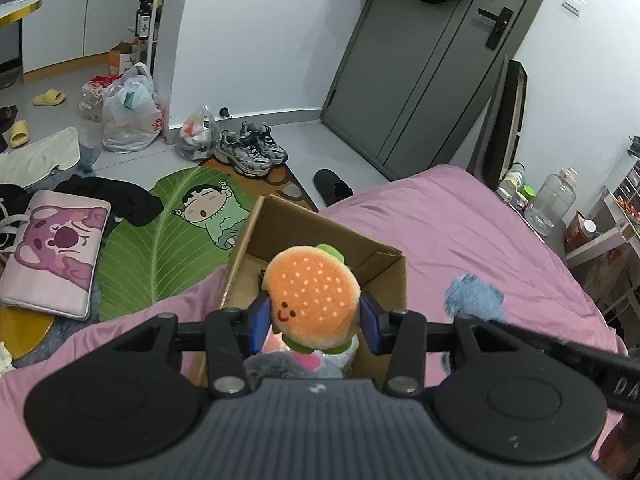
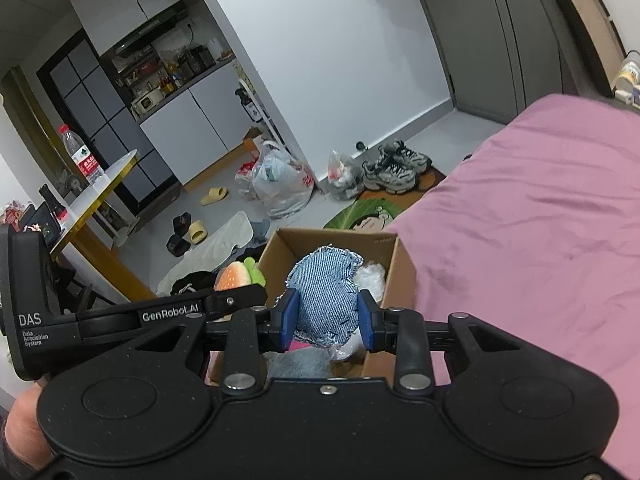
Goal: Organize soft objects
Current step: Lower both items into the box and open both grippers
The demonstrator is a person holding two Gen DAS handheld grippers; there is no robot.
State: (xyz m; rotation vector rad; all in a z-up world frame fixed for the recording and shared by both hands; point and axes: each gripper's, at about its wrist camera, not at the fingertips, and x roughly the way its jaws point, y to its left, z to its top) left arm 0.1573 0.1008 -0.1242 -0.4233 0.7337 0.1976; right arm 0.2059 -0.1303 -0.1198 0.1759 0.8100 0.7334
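My left gripper (image 1: 316,320) is shut on an orange hamburger plush (image 1: 312,292) with a smiling face and holds it over an open cardboard box (image 1: 384,268) on the pink bed. The plush also shows in the right wrist view (image 2: 236,276). My right gripper (image 2: 327,320) is shut on a blue denim plush (image 2: 326,296) and holds it above the same box (image 2: 400,272). The denim plush also shows blurred in the left wrist view (image 1: 472,296). A grey plush (image 1: 280,364) and a white plastic-wrapped thing (image 2: 372,274) lie in the box.
The pink bed (image 2: 540,220) spreads to the right. On the floor lie a green leaf rug (image 1: 160,232), a pink bear cushion (image 1: 56,252), black clothes (image 1: 120,196), sneakers (image 1: 252,152), plastic bags (image 1: 128,116) and slippers (image 2: 214,196). A round table (image 2: 100,188) with a bottle stands at left.
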